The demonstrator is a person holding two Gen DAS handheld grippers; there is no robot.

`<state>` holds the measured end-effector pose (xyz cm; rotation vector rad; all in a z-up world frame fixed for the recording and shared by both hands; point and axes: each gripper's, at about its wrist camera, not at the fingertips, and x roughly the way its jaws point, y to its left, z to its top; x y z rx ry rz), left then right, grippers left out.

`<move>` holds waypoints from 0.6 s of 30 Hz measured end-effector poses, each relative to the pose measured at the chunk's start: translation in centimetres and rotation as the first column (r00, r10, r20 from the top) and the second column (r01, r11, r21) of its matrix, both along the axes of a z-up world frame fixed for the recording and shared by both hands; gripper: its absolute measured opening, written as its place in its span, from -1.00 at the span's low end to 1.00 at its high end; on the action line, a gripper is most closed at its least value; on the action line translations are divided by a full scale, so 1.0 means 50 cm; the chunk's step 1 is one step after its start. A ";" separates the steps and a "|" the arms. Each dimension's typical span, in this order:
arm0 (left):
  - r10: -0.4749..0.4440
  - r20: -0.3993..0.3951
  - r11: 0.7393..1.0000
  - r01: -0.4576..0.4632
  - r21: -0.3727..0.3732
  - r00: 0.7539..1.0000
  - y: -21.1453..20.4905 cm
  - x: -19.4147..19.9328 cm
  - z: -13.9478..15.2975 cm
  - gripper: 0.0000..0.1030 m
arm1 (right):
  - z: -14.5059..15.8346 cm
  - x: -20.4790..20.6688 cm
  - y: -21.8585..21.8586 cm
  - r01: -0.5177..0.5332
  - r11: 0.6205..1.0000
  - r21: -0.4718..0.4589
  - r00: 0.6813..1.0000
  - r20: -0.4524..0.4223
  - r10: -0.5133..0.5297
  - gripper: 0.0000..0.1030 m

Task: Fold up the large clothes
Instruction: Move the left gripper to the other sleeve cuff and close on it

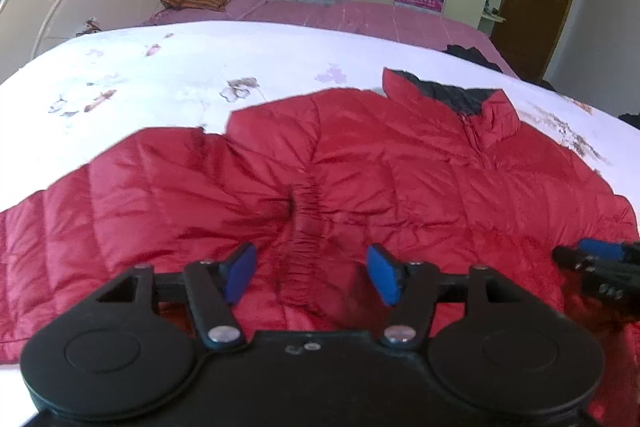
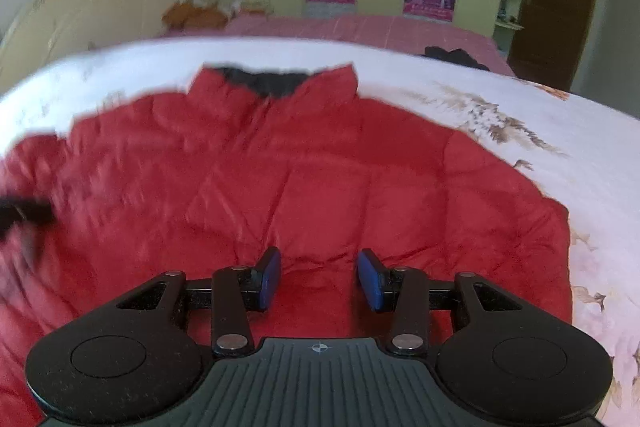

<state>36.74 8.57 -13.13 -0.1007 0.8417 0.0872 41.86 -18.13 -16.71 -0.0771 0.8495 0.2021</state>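
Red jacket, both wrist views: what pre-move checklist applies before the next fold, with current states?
1. Red jacket lies spread on the white bedspread: ok.
2. Collar visible, at the far end: ok.
3. Left gripper open over the elastic cuff, nothing pinched: ok.
4. Right gripper open, nothing held: ok.
5. Jacket smooth: not ok, wrinkled.
6. Near hem position: cannot tell.

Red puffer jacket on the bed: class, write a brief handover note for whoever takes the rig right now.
Left tongs: open, empty, over the elastic cuff of a sleeve lying across the jacket's front.
Right tongs: open, empty, over the body.
Red jacket: spread front-up on the white floral quilt, collar at the far side.
Done: laid out, one sleeve apparently folded in.
Left: the remaining folds.
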 end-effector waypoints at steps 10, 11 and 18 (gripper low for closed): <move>0.135 -0.006 0.988 -0.135 -0.073 0.991 0.117 -0.084 0.033 0.32 | 0.060 -0.035 0.053 -0.040 0.997 0.071 0.999 0.031 0.038 -0.17; 0.160 -0.011 0.984 -0.160 -0.082 0.987 0.139 -0.099 0.034 0.32 | 0.064 -0.037 0.066 -0.056 0.996 0.075 0.998 0.036 0.053 -0.17; 0.356 -0.058 0.926 -0.360 -0.112 0.933 0.285 -0.202 0.026 0.34 | 0.071 -0.051 0.172 -0.164 0.982 0.092 0.986 0.041 0.161 -0.17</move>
